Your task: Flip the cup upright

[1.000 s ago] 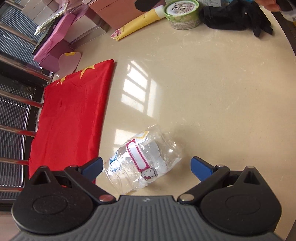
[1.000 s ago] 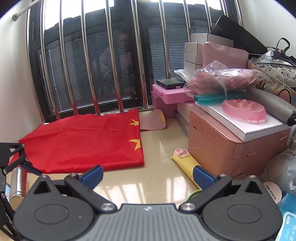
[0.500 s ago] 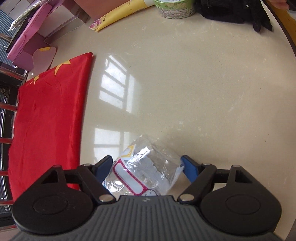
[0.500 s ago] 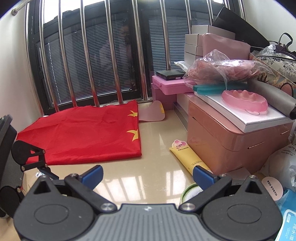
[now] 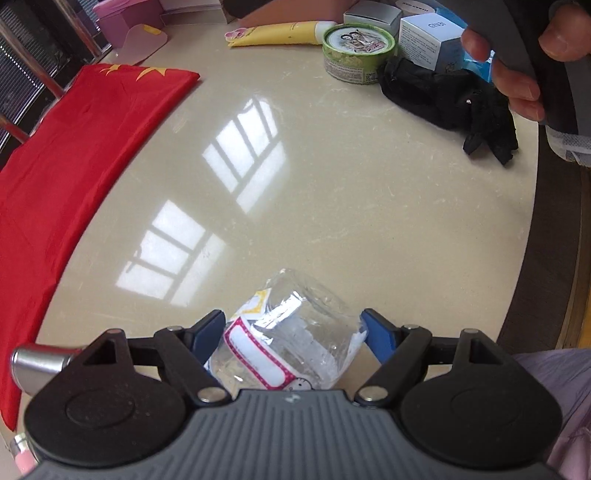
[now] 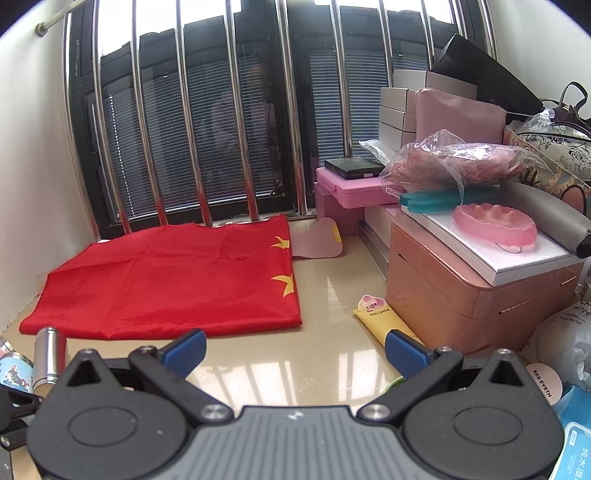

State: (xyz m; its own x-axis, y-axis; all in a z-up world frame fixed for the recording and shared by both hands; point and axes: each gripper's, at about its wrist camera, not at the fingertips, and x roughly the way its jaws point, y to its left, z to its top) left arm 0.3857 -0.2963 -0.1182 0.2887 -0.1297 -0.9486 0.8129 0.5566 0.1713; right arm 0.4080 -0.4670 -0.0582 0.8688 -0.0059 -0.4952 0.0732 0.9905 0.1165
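A clear plastic cup (image 5: pixel 291 332) with cartoon stickers sits between the blue fingertips of my left gripper (image 5: pixel 293 334), tilted, its closed end pointing away from the camera over the beige table (image 5: pixel 332 184). The left jaws have closed in on its sides and hold it. My right gripper (image 6: pixel 293 349) is open and empty, held above the table and facing the barred window. The cup does not show in the right wrist view.
A red flag (image 5: pixel 74 158) lies at the left. A yellow tube (image 5: pixel 277 33), a green tin (image 5: pixel 356 50), boxes (image 5: pixel 432 37) and a black cloth (image 5: pixel 454 103) lie at the far side. A metal cylinder (image 5: pixel 40 360) is beside the left gripper. A pink box (image 6: pixel 461 291) stands right.
My left gripper closed on the cup and turned with it, so the view now faces the far clutter. The right gripper shifted slightly and stayed open.
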